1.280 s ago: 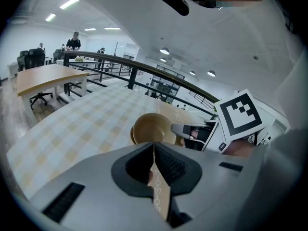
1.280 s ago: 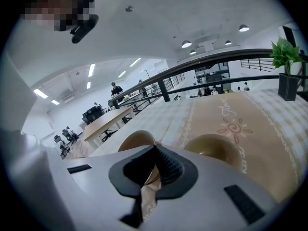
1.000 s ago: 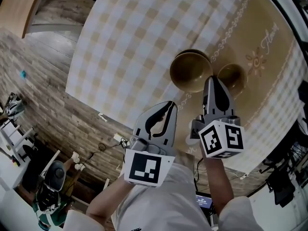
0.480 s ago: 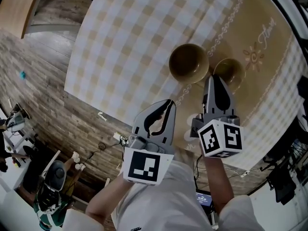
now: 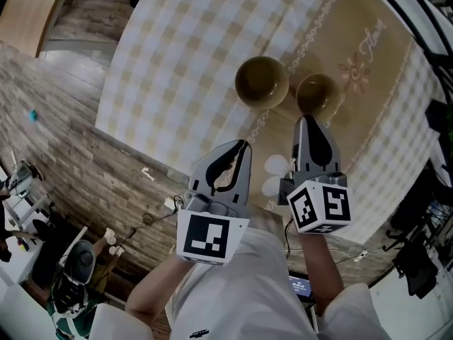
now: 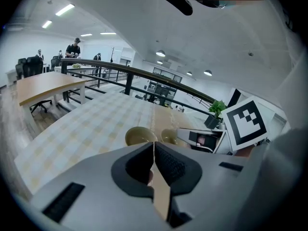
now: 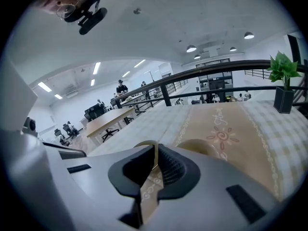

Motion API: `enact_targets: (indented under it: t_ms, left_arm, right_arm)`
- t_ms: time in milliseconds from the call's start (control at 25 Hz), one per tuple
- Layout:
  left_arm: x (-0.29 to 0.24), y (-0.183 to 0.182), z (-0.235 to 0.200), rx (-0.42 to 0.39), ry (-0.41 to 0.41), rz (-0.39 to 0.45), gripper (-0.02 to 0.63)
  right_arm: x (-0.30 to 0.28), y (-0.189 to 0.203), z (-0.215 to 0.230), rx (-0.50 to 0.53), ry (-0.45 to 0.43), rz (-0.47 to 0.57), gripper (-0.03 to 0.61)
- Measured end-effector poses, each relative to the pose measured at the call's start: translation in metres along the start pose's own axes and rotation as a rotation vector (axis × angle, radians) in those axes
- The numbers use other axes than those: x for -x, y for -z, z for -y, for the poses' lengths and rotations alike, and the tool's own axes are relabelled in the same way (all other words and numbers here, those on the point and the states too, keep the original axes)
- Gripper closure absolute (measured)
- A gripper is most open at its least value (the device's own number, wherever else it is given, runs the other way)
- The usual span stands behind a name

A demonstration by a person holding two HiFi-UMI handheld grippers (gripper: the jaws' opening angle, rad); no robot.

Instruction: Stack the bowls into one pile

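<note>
Two tan bowls stand side by side, apart, on the checked tablecloth: a larger bowl (image 5: pixel 262 81) on the left and a smaller bowl (image 5: pixel 318 95) on the right. In the left gripper view both show beyond the jaws, the larger bowl (image 6: pixel 140 136) and the smaller bowl (image 6: pixel 168 136). My left gripper (image 5: pixel 241 147) is shut and empty, well short of the larger bowl. My right gripper (image 5: pixel 307 122) is shut and empty, its tip just short of the smaller bowl (image 7: pixel 199 147). The larger bowl (image 7: pixel 143 144) peeks over the right gripper's jaws.
The table (image 5: pixel 177 55) carries a beige runner (image 5: pixel 375 83) with a sun motif (image 5: pixel 352 71). Its near edge runs just ahead of my grippers, with wood-look floor (image 5: pixel 64 154) below. A potted plant (image 7: pixel 284 88) and a railing (image 7: pixel 216 69) stand beyond the table.
The view has shifted, so the bowls now sit higher and further left in the head view. Both grippers keep their shut pose and stay near the table's near edge.
</note>
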State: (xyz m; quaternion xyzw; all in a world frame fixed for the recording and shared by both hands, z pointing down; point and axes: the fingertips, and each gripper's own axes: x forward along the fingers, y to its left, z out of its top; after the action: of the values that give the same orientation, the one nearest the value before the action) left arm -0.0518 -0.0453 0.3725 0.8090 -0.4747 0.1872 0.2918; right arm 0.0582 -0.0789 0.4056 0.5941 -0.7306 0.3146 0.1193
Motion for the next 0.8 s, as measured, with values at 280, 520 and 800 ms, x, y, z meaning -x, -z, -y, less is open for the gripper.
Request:
enact_targets:
  t_ms: [280, 520, 800]
  left_arm:
    - [0.028, -0.003, 0.038, -0.026, 0.003, 0.017, 0.586]
    - [0.066, 0.011, 0.092, -0.059, 0.0, -0.017, 0.586]
    - [0.117, 0.018, 0.157, -0.075, -0.045, 0.036, 0.586]
  right_arm:
    - [0.053, -0.012, -0.007, 0.064, -0.074, 0.036, 0.54]
    - [0.123, -0.015, 0.001, 0.147, -0.149, 0.058, 0.54]
    - [0.208, -0.014, 0.023, 0.207, -0.21, 0.076, 0.54]
